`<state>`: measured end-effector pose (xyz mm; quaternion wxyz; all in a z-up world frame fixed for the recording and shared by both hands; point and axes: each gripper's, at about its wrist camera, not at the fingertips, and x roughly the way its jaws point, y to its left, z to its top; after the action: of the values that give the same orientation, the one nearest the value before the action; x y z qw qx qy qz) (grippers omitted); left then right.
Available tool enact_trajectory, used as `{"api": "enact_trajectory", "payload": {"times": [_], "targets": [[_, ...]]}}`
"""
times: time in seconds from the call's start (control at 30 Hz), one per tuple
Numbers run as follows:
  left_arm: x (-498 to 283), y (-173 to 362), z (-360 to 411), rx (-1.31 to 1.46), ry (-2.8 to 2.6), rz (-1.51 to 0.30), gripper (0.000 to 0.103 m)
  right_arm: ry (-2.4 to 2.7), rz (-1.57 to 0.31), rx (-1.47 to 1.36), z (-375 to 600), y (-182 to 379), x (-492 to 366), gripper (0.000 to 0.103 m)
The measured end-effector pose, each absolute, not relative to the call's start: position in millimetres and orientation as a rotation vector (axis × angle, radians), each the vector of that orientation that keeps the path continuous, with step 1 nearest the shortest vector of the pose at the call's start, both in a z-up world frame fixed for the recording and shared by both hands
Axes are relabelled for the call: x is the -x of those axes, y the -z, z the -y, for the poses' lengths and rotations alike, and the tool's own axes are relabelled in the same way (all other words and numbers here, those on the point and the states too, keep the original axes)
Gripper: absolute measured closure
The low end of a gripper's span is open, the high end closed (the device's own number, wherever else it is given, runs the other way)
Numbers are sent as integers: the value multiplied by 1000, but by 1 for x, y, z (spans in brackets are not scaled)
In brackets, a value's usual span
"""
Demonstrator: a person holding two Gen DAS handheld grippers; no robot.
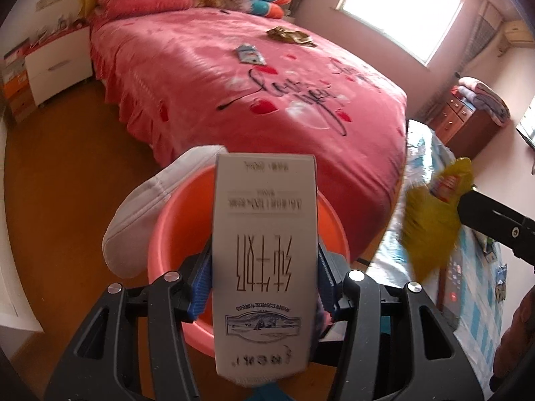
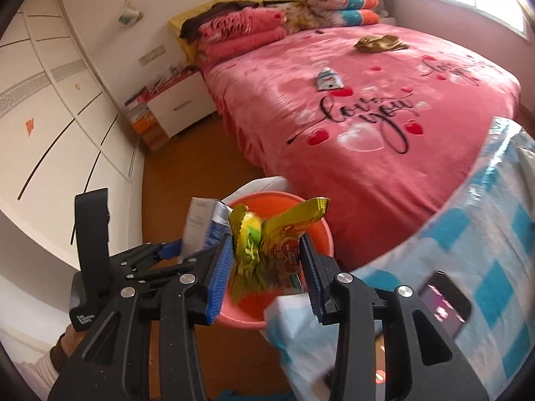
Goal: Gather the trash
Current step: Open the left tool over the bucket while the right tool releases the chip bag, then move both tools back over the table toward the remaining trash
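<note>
Pink bedspread (image 1: 207,77) printed with black script and red hearts covers the bed, the largest thing in the room; its near corner drops to the floor just behind the orange basin (image 1: 167,234). Bare brown wooden floor (image 1: 67,153) lies open to the left of the bed, running back to a white nightstand (image 1: 57,67). On the right, a surface under a blue-and-white checked cloth (image 2: 485,234) crowds close to the basin, its edge overlapping the basin's rim in the right wrist view.

A white fabric piece (image 1: 140,207) drapes over the basin's far left rim. The left gripper (image 1: 264,284) has its blue-padded fingers pressed on both sides of a tall white milk carton (image 1: 264,234), printed in black and seen upside down, held above the basin. The right gripper (image 2: 267,267) clamps a crumpled yellow snack wrapper (image 2: 264,240) with a red label, also over the basin opening.

Farther off on the bedspread lie a small blue-and-white packet (image 1: 250,54) and, beyond it, a crumpled gold wrapper (image 1: 290,35), well apart from both grippers.
</note>
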<state>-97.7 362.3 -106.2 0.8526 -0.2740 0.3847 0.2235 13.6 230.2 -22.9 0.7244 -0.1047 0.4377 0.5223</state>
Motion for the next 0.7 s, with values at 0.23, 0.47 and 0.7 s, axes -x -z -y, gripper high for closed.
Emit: {"api": "enact_trajectory", "payload": {"times": [0.23, 0.47, 0.7], "targets": [[99, 127, -372, 596, -545, -837, 30, -1139, -979, 201, -241, 31, -16, 29], [116, 122, -373, 591, -569, -700, 18, -1065, -980, 113, -203, 28, -31, 14], [120, 103, -360, 542, -530, -598, 16, -1021, -954, -29, -156, 27, -42, 10]]}}
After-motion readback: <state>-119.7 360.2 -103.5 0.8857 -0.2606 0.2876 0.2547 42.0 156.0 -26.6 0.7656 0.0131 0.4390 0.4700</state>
